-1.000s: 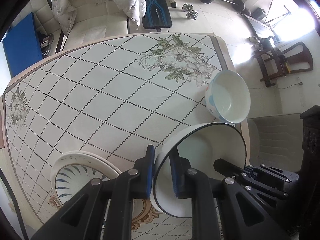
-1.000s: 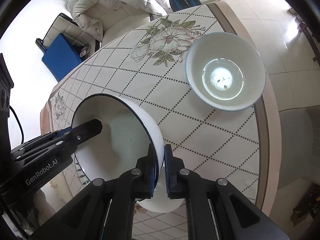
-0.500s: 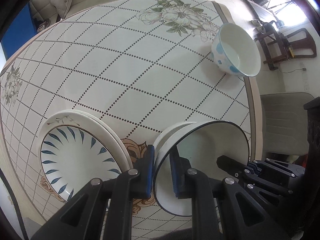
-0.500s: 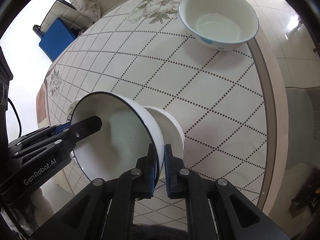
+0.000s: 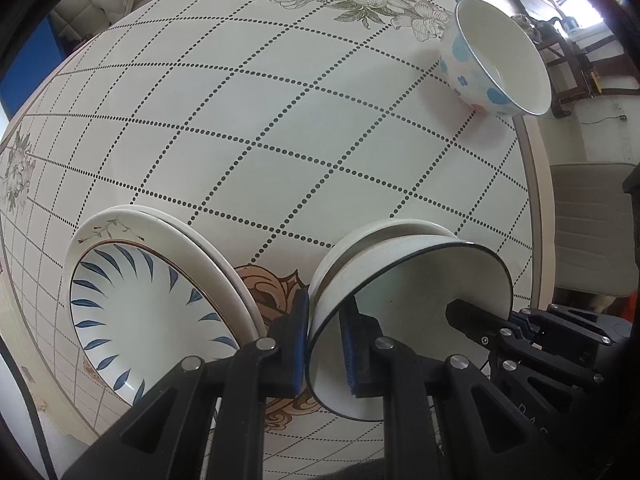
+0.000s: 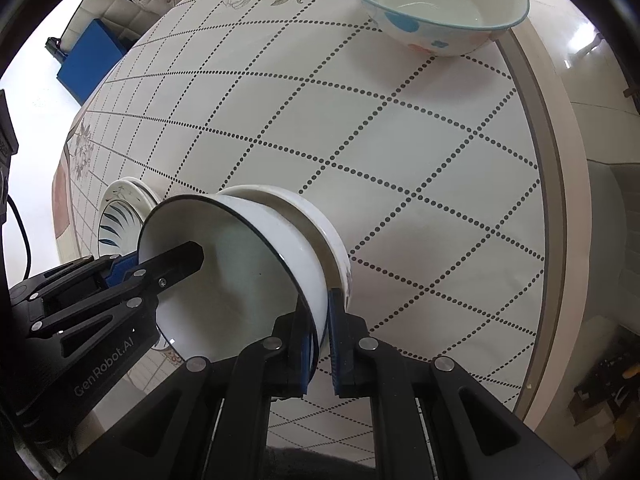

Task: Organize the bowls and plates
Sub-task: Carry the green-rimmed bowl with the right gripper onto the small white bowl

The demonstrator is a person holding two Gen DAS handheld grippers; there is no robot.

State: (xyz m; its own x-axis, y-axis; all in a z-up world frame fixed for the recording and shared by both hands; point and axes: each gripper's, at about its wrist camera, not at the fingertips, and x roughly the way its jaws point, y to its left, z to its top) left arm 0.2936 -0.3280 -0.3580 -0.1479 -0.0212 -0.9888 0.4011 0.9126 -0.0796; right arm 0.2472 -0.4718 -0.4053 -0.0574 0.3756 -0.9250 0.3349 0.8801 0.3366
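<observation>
Left wrist view, left to right: a stack of plates [image 5: 160, 312], the top one painted with blue leaves, lies at the near left of the table [image 5: 280, 128]. Beside it the left gripper [image 5: 325, 340] is clamped on the near rim of a dark-rimmed bowl [image 5: 404, 312], one pad outside the wall and one inside. This bowl sits nested in a plain white bowl [image 5: 384, 232] on the table. The right gripper [image 5: 472, 320] pinches the opposite rim. A spotted bowl [image 5: 496, 52] stands alone at the far right edge.

Right wrist view: the left gripper [image 6: 136, 268] grips the rim at left; the right gripper [image 6: 320, 332] is closed on the rim at centre.
</observation>
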